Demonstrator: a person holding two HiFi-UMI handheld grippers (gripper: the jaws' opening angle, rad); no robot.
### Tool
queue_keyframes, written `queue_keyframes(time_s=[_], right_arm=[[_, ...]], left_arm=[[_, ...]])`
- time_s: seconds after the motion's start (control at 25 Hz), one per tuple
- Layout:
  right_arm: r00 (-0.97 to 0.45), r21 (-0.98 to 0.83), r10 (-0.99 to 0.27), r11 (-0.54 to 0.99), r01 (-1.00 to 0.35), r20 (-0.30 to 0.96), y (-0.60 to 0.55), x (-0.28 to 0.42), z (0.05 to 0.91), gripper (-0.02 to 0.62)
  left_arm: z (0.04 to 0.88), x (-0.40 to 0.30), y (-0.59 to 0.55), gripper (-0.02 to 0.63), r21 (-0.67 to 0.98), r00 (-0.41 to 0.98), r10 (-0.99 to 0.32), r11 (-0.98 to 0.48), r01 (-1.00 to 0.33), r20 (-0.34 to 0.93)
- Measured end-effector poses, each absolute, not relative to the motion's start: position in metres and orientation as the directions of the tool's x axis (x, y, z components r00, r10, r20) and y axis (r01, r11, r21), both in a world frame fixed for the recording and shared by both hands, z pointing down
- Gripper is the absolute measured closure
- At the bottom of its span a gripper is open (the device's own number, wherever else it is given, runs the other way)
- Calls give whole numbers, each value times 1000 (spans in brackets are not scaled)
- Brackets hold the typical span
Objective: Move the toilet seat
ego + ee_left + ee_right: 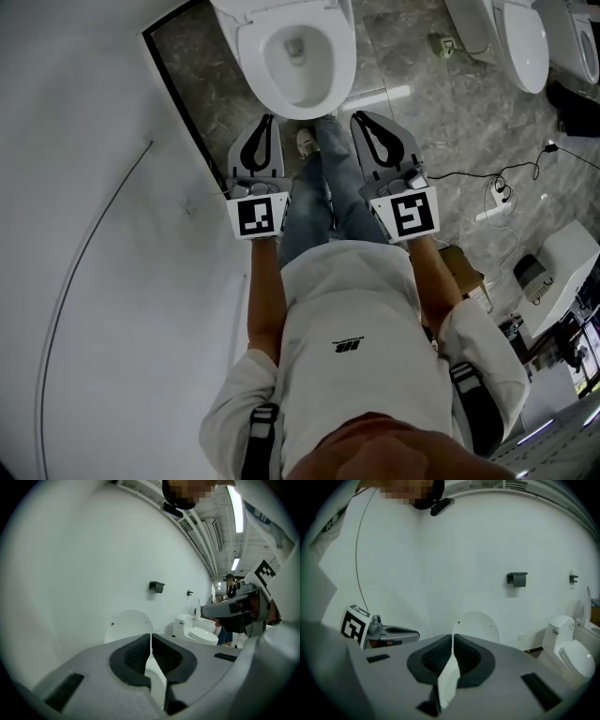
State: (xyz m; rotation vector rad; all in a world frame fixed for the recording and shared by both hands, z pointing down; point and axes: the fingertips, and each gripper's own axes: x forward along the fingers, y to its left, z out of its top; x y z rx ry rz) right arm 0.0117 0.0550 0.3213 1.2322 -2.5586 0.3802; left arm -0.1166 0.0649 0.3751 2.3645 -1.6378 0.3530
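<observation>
The white toilet (295, 56) stands against the wall at the top of the head view, its bowl open. Its round lid stands upright against the wall (127, 625) (477, 625); whether the seat ring is up with it I cannot tell. My left gripper (267, 117) and right gripper (361, 115) are side by side just in front of the bowl's near rim, pointing at it, neither touching it. Both gripper views show the jaws shut with the dark pads together and nothing between them.
My jeans and a shoe (307, 142) are between the grippers on the grey marble floor. A white wall fills the left. Other toilets (520, 37) (199, 632) (574, 656) stand to the right, with cables and a power strip (497, 202) on the floor. A dark holder (517, 579) hangs on the wall.
</observation>
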Motion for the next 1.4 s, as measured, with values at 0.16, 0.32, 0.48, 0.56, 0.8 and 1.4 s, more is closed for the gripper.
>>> queue_keyframes(time_s=[0.16,0.32,0.48,0.56,0.8,1.4], right_arm=[[-589,-103,-708,602,-792,389,45,14,349,561],[-586,-100,-693,607,-789,419,42,15,375,561],[-571,-91,-697,597,-797,434,40,16,400,561],[-562,-89,-693,592,-801,452,40,19,415,561],[-535,-83,-674,580,-810,509,43,24,466,561],[-473,-113,-641,518,-848,605,46,35,560,560]], left_arm=[[397,-110,55,575,95,343,-869,-331,-939,357],[421,-110,53,575,89,349,-855,-342,-936,385],[448,-111,54,574,120,363,-845,-344,-931,393],[459,-110,55,574,112,369,-832,-356,-928,415],[495,-111,55,574,99,363,-806,-360,-928,467],[589,-104,66,574,141,361,-732,-346,-927,578]])
